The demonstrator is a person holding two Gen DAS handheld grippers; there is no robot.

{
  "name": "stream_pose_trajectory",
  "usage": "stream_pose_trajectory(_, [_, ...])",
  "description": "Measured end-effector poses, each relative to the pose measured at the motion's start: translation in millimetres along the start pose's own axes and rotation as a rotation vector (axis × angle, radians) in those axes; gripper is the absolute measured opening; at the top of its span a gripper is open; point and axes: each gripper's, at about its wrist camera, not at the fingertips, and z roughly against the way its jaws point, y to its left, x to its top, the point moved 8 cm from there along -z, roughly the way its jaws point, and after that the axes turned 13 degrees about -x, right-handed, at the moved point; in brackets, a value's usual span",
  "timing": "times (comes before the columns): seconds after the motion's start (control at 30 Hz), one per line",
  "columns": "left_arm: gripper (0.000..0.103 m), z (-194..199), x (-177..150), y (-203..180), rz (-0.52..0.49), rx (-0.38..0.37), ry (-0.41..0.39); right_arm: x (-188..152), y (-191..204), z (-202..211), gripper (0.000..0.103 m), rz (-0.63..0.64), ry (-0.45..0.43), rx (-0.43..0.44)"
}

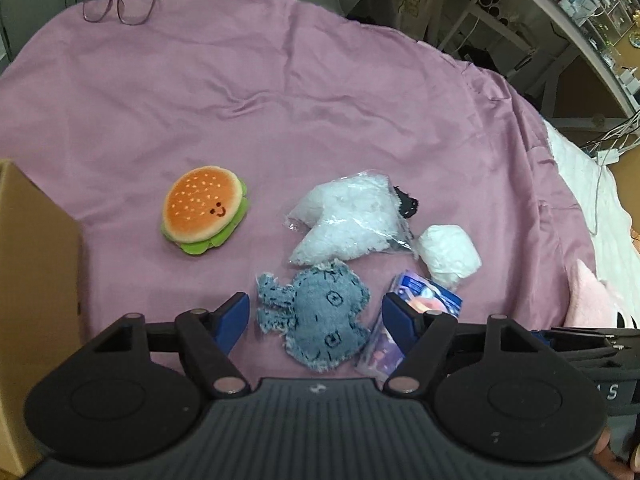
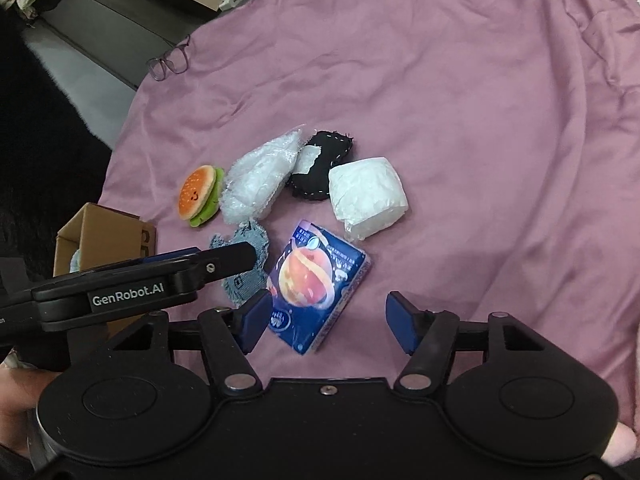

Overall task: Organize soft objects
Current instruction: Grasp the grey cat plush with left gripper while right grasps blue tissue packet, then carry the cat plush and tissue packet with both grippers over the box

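Left claw (image 1: 316,320) stood wide, straddling the frayed blue denim plush (image 1: 316,320) on the pink cloth (image 1: 280,100). Right claw (image 2: 328,322) gaped too, the dark blue tissue packet (image 2: 316,284) lying between its fingers, near the left one.

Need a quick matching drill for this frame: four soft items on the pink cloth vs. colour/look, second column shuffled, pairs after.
Column 1
1. burger plush
2. frayed fabric toy
3. tissue pack
4. stitched pad

Column 2
A. black with white stitching
B. orange bun, green edge, smiley face
C. dark blue wrapper with a peach picture
D. blue-grey denim

Pairs: 1-B, 2-D, 3-C, 4-A
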Motion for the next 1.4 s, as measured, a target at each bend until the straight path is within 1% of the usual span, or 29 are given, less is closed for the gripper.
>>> stream_pose_trajectory(0.13, [0.072,-13.1,1.4,6.0,0.012,-0.011,0.021,2.7,3.8,-13.2,0.061,0.007,0.021,-0.003])
stream_pose_trajectory(0.23, [0.069,-20.6,1.7,12.0,0.021,-0.008,0.029,5.9,6.3,-21.9,0.061,0.013,0.029,-0.01])
stream_pose_trajectory(0.27, [0.067,-21.9,2.5,13.4,0.023,-0.01,0.028,6.7,7.5,-23.3,0.061,0.018,0.029,-0.012])
stream_pose_trajectory(0.33, [0.058,-23.4,4.8,14.5,0.012,-0.003,0.029,7.7,9.4,-24.6,0.06,0.029,0.025,-0.02])
stream_pose_trajectory(0.4, [0.047,-24.6,7.2,15.5,0.017,-0.006,0.03,8.7,12.2,-26.2,0.056,0.027,0.017,-0.029])
stream_pose_trajectory(0.43, [0.044,-25.0,7.9,15.5,0.021,-0.017,0.03,9.5,12.4,-26.3,0.048,0.019,0.015,-0.025])
stream_pose_trajectory(0.47, [0.035,-25.3,8.6,14.9,0.021,-0.03,0.03,10.6,13.3,-26.4,0.044,0.01,0.012,-0.015])
stream_pose_trajectory(0.5, [0.029,-25.7,8.9,13.7,0.022,-0.048,0.032,12.1,13.3,-26.7,0.043,0.001,0.009,-0.013])
stream_pose_trajectory(0.57, [0.028,-24.8,9.5,12.6,0.019,-0.053,0.034,14.7,12.2,-25.0,0.036,-0.016,0.004,-0.007])
stream_pose_trajectory(0.67, [0.026,-20.2,10.6,11.3,0.019,-0.063,0.03,15.1,9.2,-18.2,0.031,-0.033,-0.003,0.003])
stream_pose_trajectory(0.87, [0.026,-3.3,7.8,6.4,0.005,-0.075,0.014,5.4,9.0,-3.3,0.025,-0.032,-0.026,-0.012])
stream_pose_trajectory(1.17, [0.026,34.2,-0.5,2.1,-0.006,-0.065,-0.028,-6.3,19.1,20.4,0.023,-0.028,-0.027,-0.032])
stream_pose_trajectory(1.4, [0.026,69.6,-8.0,1.7,-0.012,-0.062,-0.074,-12.1,43.4,46.2,0.023,0.019,-0.074,-0.036])
